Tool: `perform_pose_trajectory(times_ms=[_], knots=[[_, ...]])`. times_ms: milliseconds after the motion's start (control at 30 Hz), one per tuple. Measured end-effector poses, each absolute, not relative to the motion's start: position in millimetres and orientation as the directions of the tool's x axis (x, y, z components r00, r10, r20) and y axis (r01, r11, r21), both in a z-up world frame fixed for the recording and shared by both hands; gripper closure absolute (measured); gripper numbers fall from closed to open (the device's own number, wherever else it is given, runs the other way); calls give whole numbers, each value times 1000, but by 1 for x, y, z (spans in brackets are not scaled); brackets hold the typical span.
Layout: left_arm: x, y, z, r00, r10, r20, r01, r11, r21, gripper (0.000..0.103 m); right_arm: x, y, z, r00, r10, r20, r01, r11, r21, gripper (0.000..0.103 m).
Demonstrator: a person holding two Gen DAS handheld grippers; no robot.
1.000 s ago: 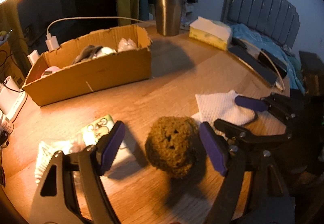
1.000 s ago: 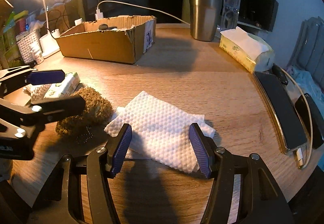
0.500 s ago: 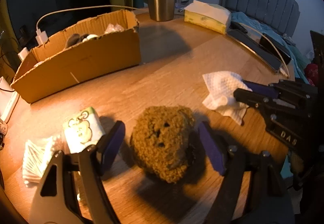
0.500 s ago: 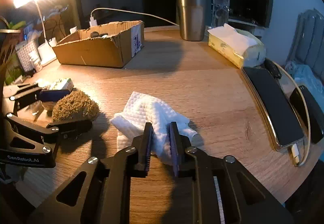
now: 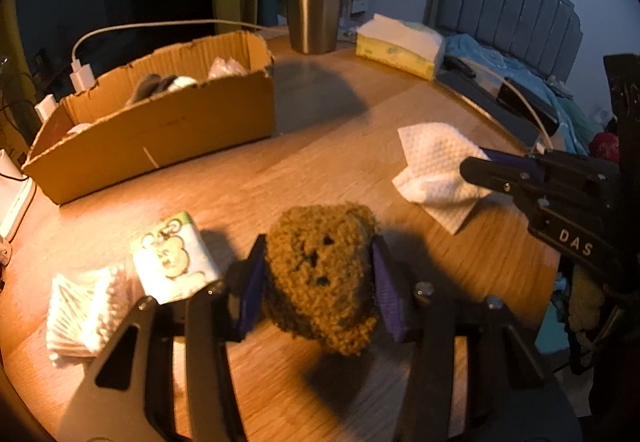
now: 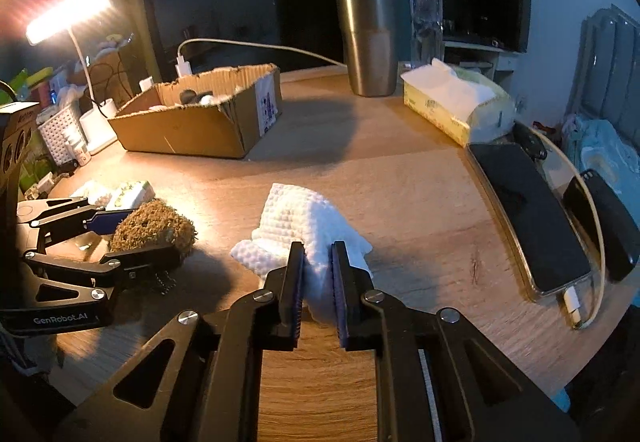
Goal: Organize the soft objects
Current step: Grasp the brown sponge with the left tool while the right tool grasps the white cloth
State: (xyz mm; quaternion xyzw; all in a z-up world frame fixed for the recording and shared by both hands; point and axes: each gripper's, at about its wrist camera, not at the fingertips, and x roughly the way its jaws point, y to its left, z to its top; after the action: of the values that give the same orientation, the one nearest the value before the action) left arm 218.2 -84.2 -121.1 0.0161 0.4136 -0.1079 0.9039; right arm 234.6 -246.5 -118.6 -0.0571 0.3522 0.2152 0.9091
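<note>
Left gripper (image 5: 318, 282) was closing, pads touching brown woolly toy (image 5: 320, 274); right gripper (image 6: 317, 282) clamped white cloth (image 6: 308, 230).

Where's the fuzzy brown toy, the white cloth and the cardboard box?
fuzzy brown toy (image 5: 320, 274), left wrist view, its face.
white cloth (image 6: 304, 218), right wrist view, bumpy top.
cardboard box (image 5: 160, 130), left wrist view, front wall.

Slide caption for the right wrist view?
Right gripper pinching white embossed paper towel on round wooden table.
</note>
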Motion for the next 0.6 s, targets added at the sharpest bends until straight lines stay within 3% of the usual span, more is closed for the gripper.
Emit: perform_pose_trajectory(times_ms=[600], knots=[[190, -18, -79, 756, -142, -639, 102, 990, -100, 53, 217, -194, -84, 675, 396, -623, -518, 855, -17, 88]])
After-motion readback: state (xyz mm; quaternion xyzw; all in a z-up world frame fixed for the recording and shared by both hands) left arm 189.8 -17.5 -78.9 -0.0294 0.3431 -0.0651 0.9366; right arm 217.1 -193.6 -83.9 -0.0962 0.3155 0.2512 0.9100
